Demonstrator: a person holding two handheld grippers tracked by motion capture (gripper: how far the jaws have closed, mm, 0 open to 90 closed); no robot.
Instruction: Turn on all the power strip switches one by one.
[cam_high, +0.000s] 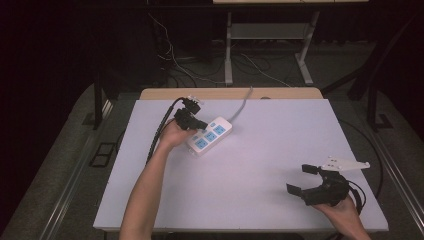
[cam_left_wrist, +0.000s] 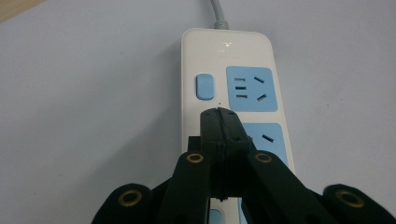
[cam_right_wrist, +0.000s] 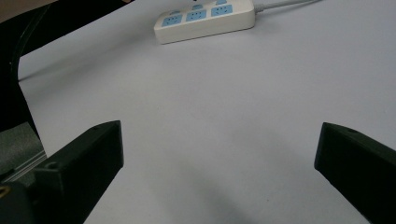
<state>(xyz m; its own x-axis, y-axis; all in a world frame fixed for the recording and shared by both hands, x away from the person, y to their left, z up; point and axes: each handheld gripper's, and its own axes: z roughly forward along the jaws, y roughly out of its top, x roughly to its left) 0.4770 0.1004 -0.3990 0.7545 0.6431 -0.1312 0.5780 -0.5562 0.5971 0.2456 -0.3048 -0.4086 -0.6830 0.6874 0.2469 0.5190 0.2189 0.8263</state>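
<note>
- The left gripper (cam_left_wrist: 218, 112) has its jaws pressed together with nothing between them, and its joined tip hangs over the white power strip (cam_left_wrist: 233, 98), just short of the blue switch (cam_left_wrist: 205, 86) that sits ahead of the tip.
- Beyond and to the side of that tip lies the first blue socket panel (cam_left_wrist: 251, 88); a second panel sits partly under the jaws. The strip's grey cord (cam_high: 242, 107) runs away from the gripper toward the table's (cam_high: 280, 145) far edge.
- I cannot tell whether the tip touches the strip's casing or hovers just above it.
- The right gripper (cam_high: 307, 178) is well apart from the strip, jaws spread wide and empty over bare table; the strip lies far ahead of it.
- My guess is the switch is the target. The tip sits slightly off to one side of it, so a push from here could land on plain casing or slide toward the socket.
- Nothing pins the strip, so a slanted push could skid it across the smooth surface.
</note>
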